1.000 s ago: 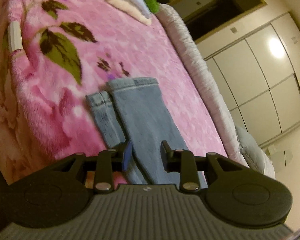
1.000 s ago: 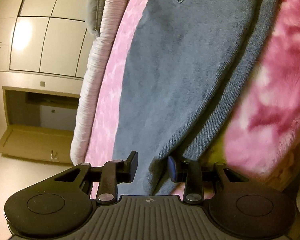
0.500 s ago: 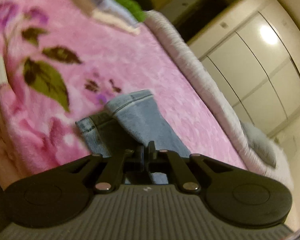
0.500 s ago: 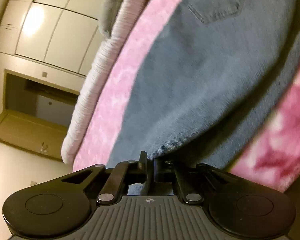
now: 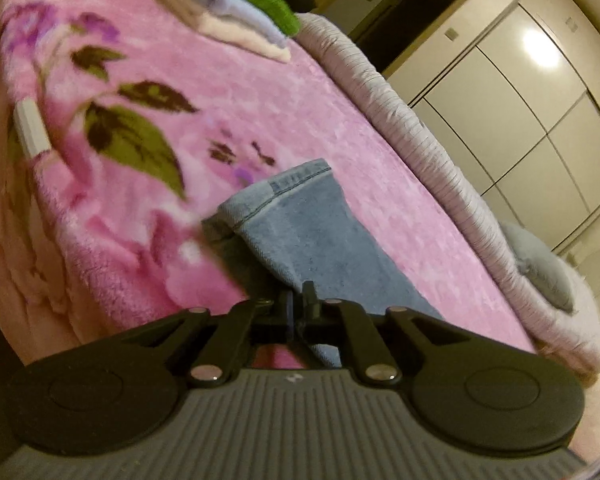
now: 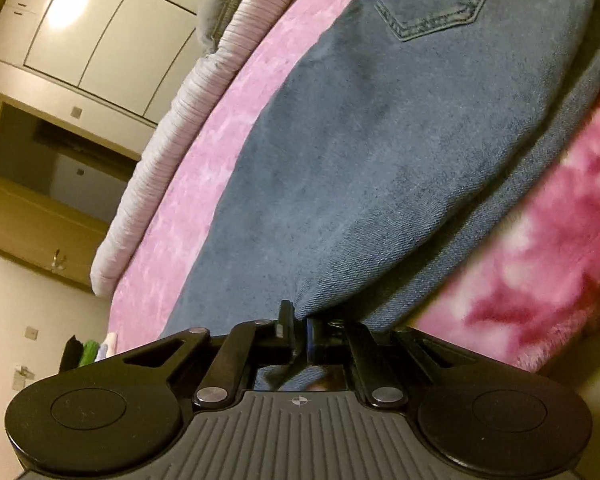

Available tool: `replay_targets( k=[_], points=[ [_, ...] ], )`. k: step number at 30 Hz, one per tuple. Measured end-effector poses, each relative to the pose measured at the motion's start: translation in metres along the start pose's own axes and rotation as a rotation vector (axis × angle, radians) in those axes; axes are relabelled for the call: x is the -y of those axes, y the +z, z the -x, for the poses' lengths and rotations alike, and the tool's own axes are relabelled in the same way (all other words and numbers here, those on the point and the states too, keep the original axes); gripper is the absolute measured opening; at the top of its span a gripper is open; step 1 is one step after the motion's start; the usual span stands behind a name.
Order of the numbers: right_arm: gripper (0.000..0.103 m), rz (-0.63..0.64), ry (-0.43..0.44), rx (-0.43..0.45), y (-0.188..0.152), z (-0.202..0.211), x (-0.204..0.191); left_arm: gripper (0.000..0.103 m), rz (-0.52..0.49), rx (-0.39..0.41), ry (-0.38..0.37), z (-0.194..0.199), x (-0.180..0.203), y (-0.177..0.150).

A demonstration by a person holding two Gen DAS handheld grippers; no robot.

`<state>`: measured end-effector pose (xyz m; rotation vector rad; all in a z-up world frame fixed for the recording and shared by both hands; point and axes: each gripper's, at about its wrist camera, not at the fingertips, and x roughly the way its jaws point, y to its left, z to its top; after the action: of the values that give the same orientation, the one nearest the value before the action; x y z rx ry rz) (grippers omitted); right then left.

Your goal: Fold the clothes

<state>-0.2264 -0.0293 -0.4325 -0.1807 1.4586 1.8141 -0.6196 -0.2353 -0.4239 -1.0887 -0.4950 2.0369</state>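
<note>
Blue jeans lie folded lengthwise on a pink floral blanket; the leg hems point away in the left wrist view. My left gripper is shut on the near edge of the jeans' legs. In the right wrist view the jeans show a back pocket at the top. My right gripper is shut on the near edge of the denim, which is lifted slightly off the blanket.
A stack of folded clothes, cream, lavender and green, lies at the blanket's far end. A rolled pale quilt runs along the far side of the bed. White wardrobe doors stand beyond. The bed edge drops off at left.
Both grippers went from open around the jeans' edge to shut on the denim. The left view has since risen a little, and the leg hems have shifted.
</note>
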Motion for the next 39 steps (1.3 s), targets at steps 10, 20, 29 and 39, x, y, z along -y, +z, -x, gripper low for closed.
replay_targets(
  k=[10,20,29,39],
  points=[
    [0.032,-0.057,0.055,0.049,0.027,0.061,0.036,0.007,-0.245,-0.095,0.006,0.043,0.086,-0.041],
    [0.032,-0.187,-0.01,0.39,0.106,0.174,0.127,0.007,-0.447,-0.366,-0.299,-0.01,0.224,-0.164],
    [0.032,-0.299,0.011,0.475,0.176,0.173,0.175,0.011,-0.501,-0.384,-0.278,-0.032,0.256,-0.189],
    [0.005,-0.229,0.023,0.466,0.201,0.162,0.188,0.011,-0.504,-0.385,-0.232,-0.041,0.247,-0.19]
  ],
)
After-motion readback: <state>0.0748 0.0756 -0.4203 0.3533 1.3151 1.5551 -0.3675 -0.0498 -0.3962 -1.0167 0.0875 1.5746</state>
